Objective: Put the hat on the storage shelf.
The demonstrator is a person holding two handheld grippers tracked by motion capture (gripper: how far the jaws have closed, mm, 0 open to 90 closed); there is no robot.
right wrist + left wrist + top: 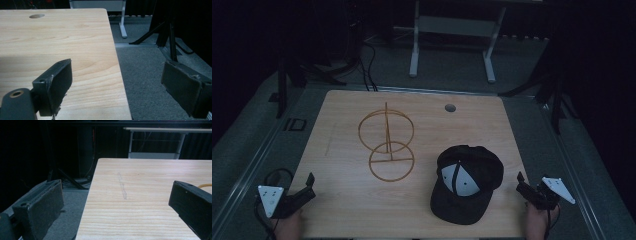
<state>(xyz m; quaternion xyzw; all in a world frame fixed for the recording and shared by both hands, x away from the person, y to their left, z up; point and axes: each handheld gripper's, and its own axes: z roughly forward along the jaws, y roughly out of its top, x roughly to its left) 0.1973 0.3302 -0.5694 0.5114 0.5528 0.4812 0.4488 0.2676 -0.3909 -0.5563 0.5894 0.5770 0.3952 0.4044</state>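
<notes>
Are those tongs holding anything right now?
Nothing is held: the left tongs and right tongs are open at the table's near corners, apart from the cap.

Left gripper (308,183) and right gripper (522,182) rest low at opposite sides, fingers spread wide

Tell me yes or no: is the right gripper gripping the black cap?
No, the right gripper sits open at the table's right edge, apart from the black cap, with nothing between its jaws.
</notes>
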